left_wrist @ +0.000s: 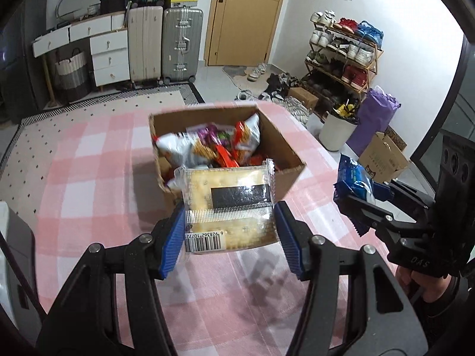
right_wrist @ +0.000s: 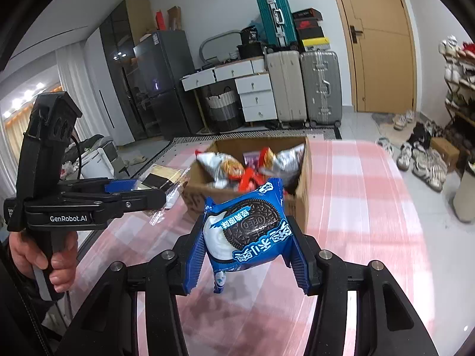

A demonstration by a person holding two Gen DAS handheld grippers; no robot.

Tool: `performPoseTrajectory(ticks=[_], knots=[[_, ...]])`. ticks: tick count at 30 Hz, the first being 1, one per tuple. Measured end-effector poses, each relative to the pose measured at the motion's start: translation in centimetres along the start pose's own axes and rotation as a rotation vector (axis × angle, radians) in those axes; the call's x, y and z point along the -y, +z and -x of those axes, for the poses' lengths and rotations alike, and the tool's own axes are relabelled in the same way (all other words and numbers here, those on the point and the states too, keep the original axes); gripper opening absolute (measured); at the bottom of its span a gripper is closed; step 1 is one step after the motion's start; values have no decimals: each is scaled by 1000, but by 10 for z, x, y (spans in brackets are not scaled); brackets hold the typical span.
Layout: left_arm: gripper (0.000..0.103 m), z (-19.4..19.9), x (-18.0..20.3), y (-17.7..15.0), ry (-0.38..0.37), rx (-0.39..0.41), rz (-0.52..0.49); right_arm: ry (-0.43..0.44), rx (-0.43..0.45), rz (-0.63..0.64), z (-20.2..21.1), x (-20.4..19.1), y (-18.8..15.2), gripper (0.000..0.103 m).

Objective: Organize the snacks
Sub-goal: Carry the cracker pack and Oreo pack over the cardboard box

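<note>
A cardboard box (left_wrist: 282, 148) stands on the pink checked tablecloth (left_wrist: 89, 178), holding several snack bags (left_wrist: 190, 145). My left gripper (left_wrist: 228, 234) is shut on a clear pack of crackers (left_wrist: 228, 204) and holds it above the table just in front of the box. My right gripper (right_wrist: 246, 252) is shut on a blue Oreo pack (right_wrist: 249, 228), held above the table before the box (right_wrist: 299, 195). The right gripper with its pack shows in the left wrist view (left_wrist: 356, 195), right of the box. The left gripper shows in the right wrist view (right_wrist: 154, 190), left of the box.
The table's far edge lies just behind the box. Beyond it on the floor stand suitcases (left_wrist: 181, 44), white drawers (left_wrist: 109, 56), a shoe rack (left_wrist: 344, 56), a white bin (left_wrist: 337, 132) and a door (left_wrist: 246, 14). A dark fridge (right_wrist: 160, 83) stands far left.
</note>
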State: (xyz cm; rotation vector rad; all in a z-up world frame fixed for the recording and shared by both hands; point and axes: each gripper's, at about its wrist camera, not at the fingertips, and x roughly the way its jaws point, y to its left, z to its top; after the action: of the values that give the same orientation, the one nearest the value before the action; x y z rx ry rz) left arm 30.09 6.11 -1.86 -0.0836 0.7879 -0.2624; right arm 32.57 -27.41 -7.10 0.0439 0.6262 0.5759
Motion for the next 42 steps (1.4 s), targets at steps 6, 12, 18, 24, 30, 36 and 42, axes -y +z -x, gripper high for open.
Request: performPoseTrajectory(ticks=[6, 12, 18, 24, 30, 36, 42], knots=[[55, 15, -10, 32, 11, 31, 0, 2, 6, 20, -12, -2, 27, 51], [55, 35, -17, 69, 13, 72, 1, 9, 11, 60, -25, -7, 59, 51], [55, 39, -30, 109, 10, 79, 15, 7, 28, 103, -32, -14, 87, 51], [55, 13, -45, 142, 18, 53, 42, 2, 40, 115, -43, -18, 108, 51], [55, -22, -45, 156, 8, 42, 71, -12, 42, 129, -59, -17, 121, 51], [55, -61, -32, 157, 7, 16, 24, -3, 17, 102, -79, -3, 117, 51], [55, -100, -33, 153, -13, -24, 43, 6, -26, 85, -104, 13, 112, 51]])
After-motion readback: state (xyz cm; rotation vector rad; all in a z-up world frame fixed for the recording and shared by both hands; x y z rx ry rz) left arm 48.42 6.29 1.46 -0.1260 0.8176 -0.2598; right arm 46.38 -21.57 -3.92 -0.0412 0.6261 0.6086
